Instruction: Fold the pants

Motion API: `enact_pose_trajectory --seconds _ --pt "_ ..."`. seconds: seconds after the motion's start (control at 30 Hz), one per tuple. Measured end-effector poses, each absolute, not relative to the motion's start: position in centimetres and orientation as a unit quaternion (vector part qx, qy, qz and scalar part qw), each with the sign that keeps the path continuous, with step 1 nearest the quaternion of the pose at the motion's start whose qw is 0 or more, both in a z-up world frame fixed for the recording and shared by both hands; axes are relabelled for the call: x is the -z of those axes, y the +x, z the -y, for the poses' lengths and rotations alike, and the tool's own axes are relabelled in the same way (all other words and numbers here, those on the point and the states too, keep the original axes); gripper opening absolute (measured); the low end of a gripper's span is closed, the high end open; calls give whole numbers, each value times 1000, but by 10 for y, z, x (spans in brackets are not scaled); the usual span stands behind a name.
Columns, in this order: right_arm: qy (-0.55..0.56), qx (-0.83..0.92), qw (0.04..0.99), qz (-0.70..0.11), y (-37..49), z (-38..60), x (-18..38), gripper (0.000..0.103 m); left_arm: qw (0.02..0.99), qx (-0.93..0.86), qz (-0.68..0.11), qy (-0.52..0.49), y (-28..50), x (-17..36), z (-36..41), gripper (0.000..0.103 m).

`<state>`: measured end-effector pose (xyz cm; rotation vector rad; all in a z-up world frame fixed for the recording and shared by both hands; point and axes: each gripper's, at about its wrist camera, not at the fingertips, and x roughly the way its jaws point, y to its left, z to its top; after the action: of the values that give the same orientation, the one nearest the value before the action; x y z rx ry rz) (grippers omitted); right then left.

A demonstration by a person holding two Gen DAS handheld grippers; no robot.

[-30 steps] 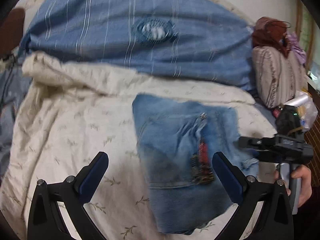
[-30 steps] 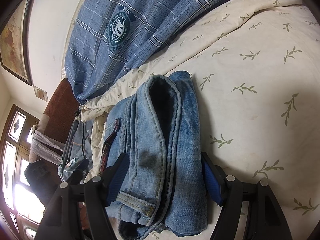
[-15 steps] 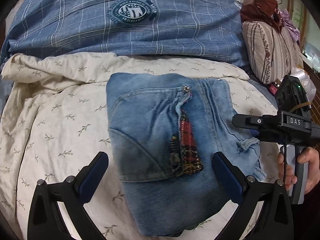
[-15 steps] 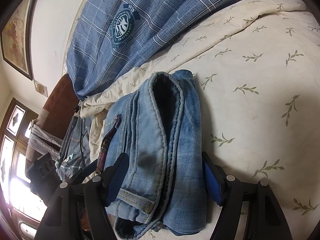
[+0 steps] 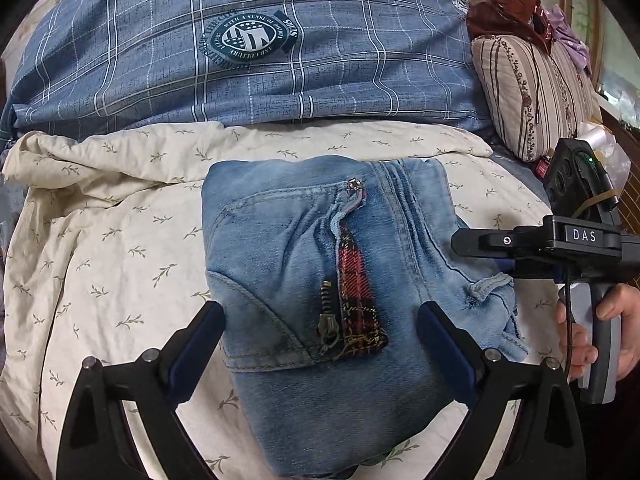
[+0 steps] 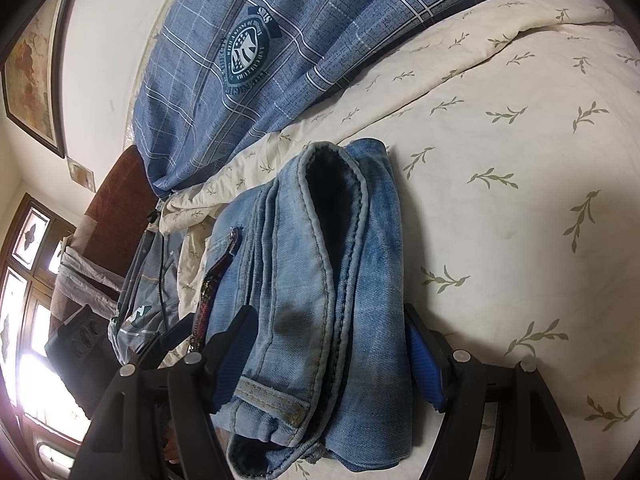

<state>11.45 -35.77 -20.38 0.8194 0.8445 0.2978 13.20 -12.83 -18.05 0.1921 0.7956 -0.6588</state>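
Note:
Light blue jeans (image 5: 320, 280) lie folded into a compact stack on the cream leaf-print quilt (image 5: 112, 240), fly zipper and red plaid lining on top. My left gripper (image 5: 320, 340) is open, hovering above the near part of the stack with a finger on each side. My right gripper (image 6: 328, 356) is open and straddles the waistband end of the jeans (image 6: 320, 280), which sits between its fingers. The right gripper (image 5: 560, 248) also shows in the left wrist view at the stack's right edge, held by a hand.
A blue plaid duvet (image 5: 248, 48) with a round crest lies behind the jeans. A striped pillow (image 5: 532, 92) with dark cloth on it is at the right. A grey garment (image 6: 148, 292), a brown headboard and windows show at the left of the right wrist view.
My left gripper has moved in closer over the jeans and steadied, so the stack now sits larger and centred between its fingers. The right gripper has hardly moved.

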Motion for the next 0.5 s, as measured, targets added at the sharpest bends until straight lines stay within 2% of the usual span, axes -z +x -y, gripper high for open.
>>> enact_pose_trajectory --seconds 0.5 --pt "369 -140 829 -397 115 354 203 75 865 310 -385 87 134 181 129 97"
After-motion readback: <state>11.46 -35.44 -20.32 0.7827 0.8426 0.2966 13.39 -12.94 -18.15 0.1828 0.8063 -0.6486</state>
